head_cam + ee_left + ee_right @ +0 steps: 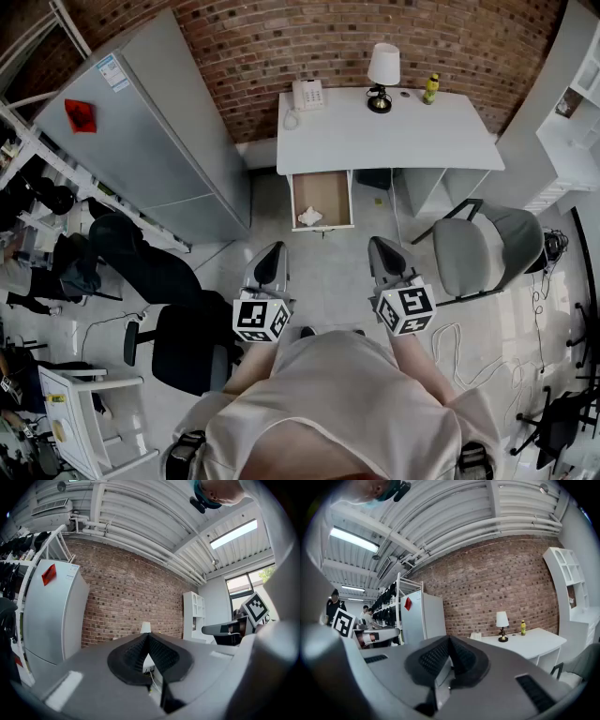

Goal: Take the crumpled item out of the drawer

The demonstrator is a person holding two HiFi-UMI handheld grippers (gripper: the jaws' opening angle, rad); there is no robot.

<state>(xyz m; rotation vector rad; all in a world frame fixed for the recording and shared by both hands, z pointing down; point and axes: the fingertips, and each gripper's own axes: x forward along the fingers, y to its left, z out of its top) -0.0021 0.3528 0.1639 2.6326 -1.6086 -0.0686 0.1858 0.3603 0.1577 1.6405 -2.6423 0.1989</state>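
Crumpled white paper wad point(309, 217) lies bunched at the near end of the open beige-lined drawer point(323, 187) of the white desk point(394, 131). A tall grey cabinet point(150, 141) stands to the left and a grey office chair point(487, 248) to the right. The left gripper point(272, 255) and right gripper point(382, 248) hover well short of the wad, each with its jaws pressed together on nothing.

No legible text (fridge sticker point(112, 71) too small to read).

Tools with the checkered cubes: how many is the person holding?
2: the left tool and the right tool, side by side, short of the open drawer, both shut and empty.
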